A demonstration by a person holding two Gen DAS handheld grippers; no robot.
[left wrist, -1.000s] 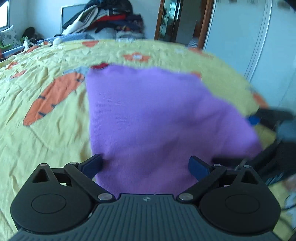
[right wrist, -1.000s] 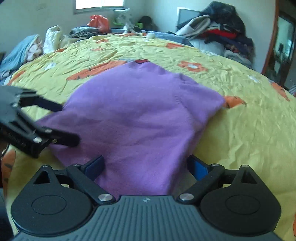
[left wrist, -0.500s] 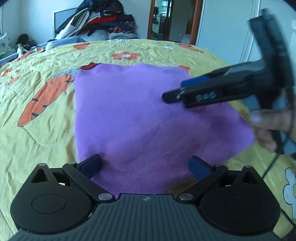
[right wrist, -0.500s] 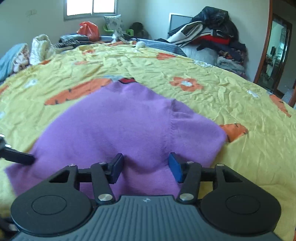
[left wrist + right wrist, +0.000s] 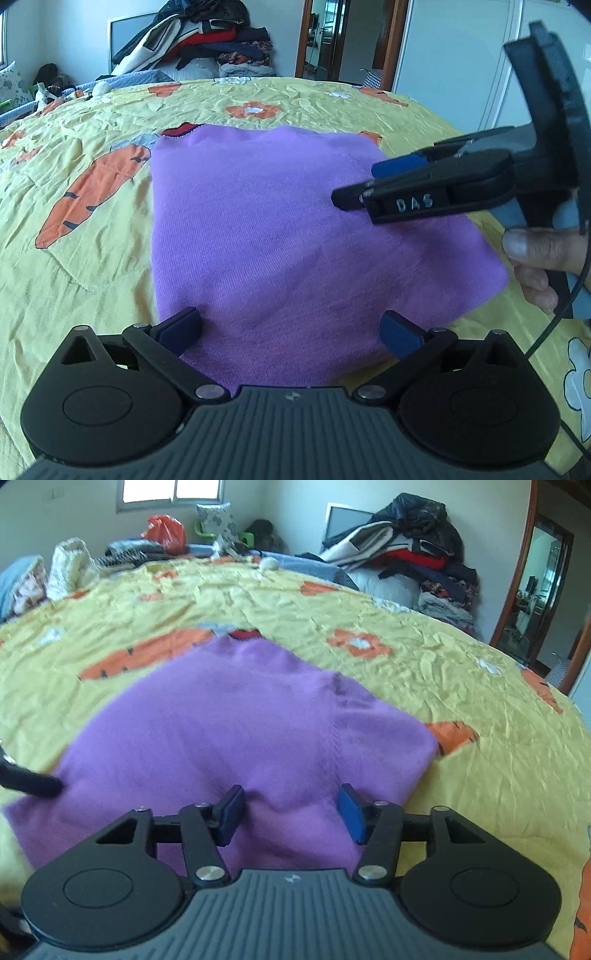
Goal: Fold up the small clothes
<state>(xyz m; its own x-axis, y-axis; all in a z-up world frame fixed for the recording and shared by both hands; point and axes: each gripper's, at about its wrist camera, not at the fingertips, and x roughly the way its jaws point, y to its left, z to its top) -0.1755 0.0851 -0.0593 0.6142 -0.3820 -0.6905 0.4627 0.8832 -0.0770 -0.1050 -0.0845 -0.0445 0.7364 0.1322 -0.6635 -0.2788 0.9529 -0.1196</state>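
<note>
A purple garment [image 5: 280, 229] lies folded flat on the yellow carrot-print bedspread [image 5: 74, 155], with a bit of red collar [image 5: 177, 130] showing at its far edge. My left gripper [image 5: 290, 332] is open at the garment's near edge, with cloth under the gap and nothing pinched. In the right wrist view the same garment [image 5: 229, 731] spreads ahead, and my right gripper [image 5: 290, 805] is open, jaws partly narrowed, just over its near part. From the left wrist view the right gripper [image 5: 369, 182] hangs above the garment's right side, held by a hand [image 5: 535, 258].
A heap of dark clothes [image 5: 413, 554] sits on the far side of the bed, with a doorway [image 5: 325, 37] and a white wardrobe [image 5: 461, 55] beyond. Loose clothes and an orange bag [image 5: 162, 531] line the bed's window side. One left gripper finger [image 5: 29, 784] shows at the left.
The right gripper has lifted off the garment's corner, swung over its right side, and its jaws have narrowed. The garment now lies flatter. The left gripper stays open at the near edge.
</note>
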